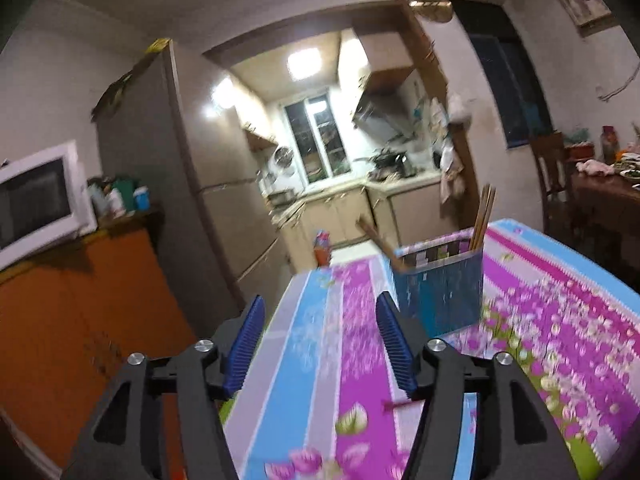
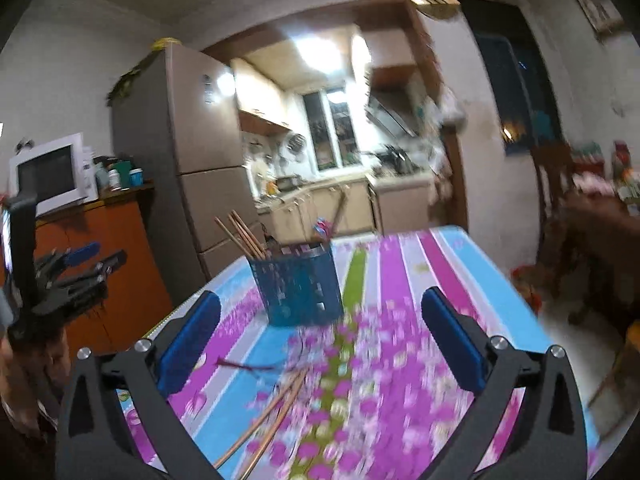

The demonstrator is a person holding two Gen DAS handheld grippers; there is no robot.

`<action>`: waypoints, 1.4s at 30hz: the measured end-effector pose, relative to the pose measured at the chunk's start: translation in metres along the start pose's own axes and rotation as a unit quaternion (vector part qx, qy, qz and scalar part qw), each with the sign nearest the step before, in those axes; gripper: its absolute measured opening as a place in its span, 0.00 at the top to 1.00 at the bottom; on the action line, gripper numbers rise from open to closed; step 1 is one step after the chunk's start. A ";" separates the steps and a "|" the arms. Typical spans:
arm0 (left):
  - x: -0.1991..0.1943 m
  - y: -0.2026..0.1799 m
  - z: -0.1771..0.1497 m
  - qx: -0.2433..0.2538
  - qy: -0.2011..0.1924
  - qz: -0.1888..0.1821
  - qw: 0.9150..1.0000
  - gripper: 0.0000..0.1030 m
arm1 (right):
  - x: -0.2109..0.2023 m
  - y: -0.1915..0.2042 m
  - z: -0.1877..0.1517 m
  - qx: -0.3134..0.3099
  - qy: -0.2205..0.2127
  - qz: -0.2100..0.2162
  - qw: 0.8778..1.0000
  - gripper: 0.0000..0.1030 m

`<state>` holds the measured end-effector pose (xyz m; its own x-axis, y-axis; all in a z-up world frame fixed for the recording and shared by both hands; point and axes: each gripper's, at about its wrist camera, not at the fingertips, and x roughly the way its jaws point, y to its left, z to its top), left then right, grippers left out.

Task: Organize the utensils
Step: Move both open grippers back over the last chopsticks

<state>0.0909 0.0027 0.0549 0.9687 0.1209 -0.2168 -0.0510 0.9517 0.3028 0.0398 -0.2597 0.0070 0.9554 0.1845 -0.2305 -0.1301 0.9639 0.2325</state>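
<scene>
A blue utensil holder (image 1: 440,284) stands on the flowered tablecloth (image 1: 320,360), with wooden chopsticks (image 1: 482,216) upright in it and another wooden piece (image 1: 378,240) leaning out to the left. My left gripper (image 1: 320,320) is open and empty, just left of and in front of the holder. In the right wrist view the holder (image 2: 298,288) holds several chopsticks (image 2: 240,232). Loose wooden chopsticks (image 2: 276,412) and a dark red stick (image 2: 248,366) lie on the cloth (image 2: 400,360) between my open, empty right gripper (image 2: 320,344) fingers. The left gripper (image 2: 76,268) shows at the far left.
An orange cabinet (image 1: 80,320) with a white microwave (image 1: 36,200) stands left of the table, a fridge (image 1: 160,160) behind it. The kitchen lies beyond. A wooden chair (image 1: 556,176) and a dark table (image 1: 608,200) stand to the right. The table's left edge (image 2: 180,300) is close.
</scene>
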 end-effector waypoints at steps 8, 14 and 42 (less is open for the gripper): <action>-0.013 0.003 -0.026 -0.024 0.009 0.031 0.999 0.35 | -0.014 0.001 -0.031 0.048 0.021 -0.026 0.998 0.05; -0.023 0.009 -0.025 -0.023 -0.003 0.049 0.999 0.34 | -0.014 0.009 -0.036 0.030 0.037 -0.028 0.998 0.05; -0.023 0.016 -0.043 -0.015 0.004 0.020 1.000 0.32 | -0.014 0.044 -0.060 -0.100 0.061 -0.051 0.992 0.06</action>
<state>0.0573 0.0270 0.0250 0.9636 0.1614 -0.2131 -0.0972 0.9541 0.2832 0.0051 -0.2085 -0.0365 0.9290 0.0941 -0.3580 -0.0957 0.9953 0.0132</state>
